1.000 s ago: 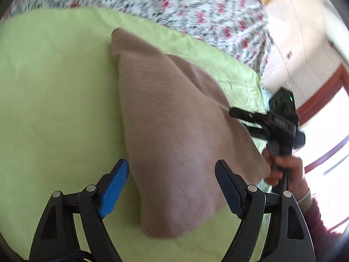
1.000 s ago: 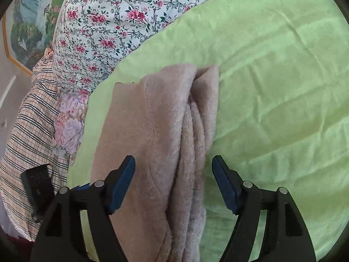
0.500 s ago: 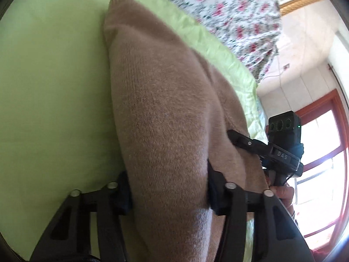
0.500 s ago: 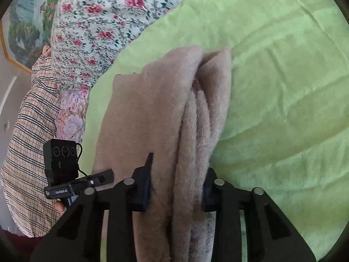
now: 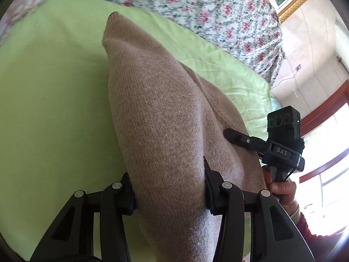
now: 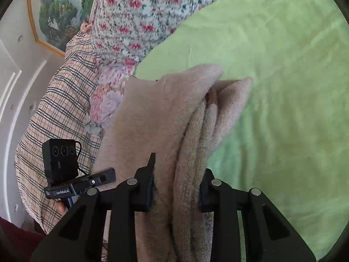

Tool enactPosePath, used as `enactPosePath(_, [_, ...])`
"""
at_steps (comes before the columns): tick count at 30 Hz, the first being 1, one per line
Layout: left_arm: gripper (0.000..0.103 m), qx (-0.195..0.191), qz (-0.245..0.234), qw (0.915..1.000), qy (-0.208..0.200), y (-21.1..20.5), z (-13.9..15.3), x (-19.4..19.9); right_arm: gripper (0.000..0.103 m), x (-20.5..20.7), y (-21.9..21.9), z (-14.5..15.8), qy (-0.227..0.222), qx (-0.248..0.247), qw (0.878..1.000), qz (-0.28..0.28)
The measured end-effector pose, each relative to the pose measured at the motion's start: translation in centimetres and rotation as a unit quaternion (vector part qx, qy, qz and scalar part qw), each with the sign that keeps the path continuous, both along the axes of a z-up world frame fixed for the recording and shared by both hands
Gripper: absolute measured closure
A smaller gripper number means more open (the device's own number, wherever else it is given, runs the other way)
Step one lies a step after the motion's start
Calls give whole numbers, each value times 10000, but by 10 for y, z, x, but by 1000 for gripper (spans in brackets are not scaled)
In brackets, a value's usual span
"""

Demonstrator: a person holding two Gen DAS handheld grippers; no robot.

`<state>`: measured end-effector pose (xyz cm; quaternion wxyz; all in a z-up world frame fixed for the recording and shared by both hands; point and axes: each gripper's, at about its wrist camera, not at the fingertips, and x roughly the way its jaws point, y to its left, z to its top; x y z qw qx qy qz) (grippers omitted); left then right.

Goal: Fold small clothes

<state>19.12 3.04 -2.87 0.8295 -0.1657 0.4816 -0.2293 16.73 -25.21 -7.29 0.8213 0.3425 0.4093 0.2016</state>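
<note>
A tan knitted garment [image 5: 157, 113] lies folded on a light green sheet [image 5: 50, 100]. My left gripper [image 5: 169, 194] is shut on its near edge, with the cloth bunched between the jaws. My right gripper [image 6: 176, 187] is shut on several stacked layers of the same garment [image 6: 174, 109] at its other near corner. The near end is lifted off the sheet while the far end rests on it. Each gripper shows in the other's view: the right gripper [image 5: 244, 140] at the garment's right side, the left gripper [image 6: 96, 180] at its left side.
A floral quilt [image 5: 196, 4] lies beyond the green sheet [image 6: 283, 87]. A checked cloth [image 6: 59, 113] and a framed picture [image 6: 59, 11] are at the left in the right wrist view. A red-framed window [image 5: 322, 152] is at the right in the left wrist view.
Both grippers were open a second ago, straddling the garment's near edge. They moved in and closed on it, and the near end has since risen off the sheet.
</note>
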Motion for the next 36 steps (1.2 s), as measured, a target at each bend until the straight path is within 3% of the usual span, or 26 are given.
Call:
enactPosePath(5, [51,32,-47,10000,-78,24,-27,-18,68,-3,6,-14,219,-260,9994,-69])
enactPosePath(8, [44,59,-76,9998,-163,25,-24,-19,60,-5,2,-2,319,-634,9975,-73])
enactPosePath(11, [39,125,-51,9997,-216,31,-21,-17,51,-8,-11,23,96,-1215,9917,-410])
enactPosePath(16, [33,110,108,9996,-254,39,-15,-4,51,25,-23,46,-135,-1098,9924,-540])
enactPosePath(19, [29,109,351,9988,-332,49,-9,3,51,54,-14,42,-57,-1109,9930,-393])
enactPosePath(21, [26,79,487,9983,-303,54,-8,15,56,71,-4,32,121,-1116,9933,-279])
enactPosePath(24, [28,166,710,9970,-245,59,-12,41,93,76,-2,30,122,-1152,9926,-370])
enactPosePath(25, [31,248,770,9964,-243,59,-12,49,95,70,-7,37,-66,-1008,9937,-484])
enactPosePath(27, [55,452,788,9953,-329,54,-11,61,95,56,-18,51,-415,-901,9924,-734])
enactPosePath(33, [56,1134,731,9901,-383,34,-20,67,95,60,-24,16,157,-1204,9893,-809])
enactPosePath(36, [56,1166,763,9892,-457,35,-8,51,90,54,-19,20,159,-1224,9887,-848])
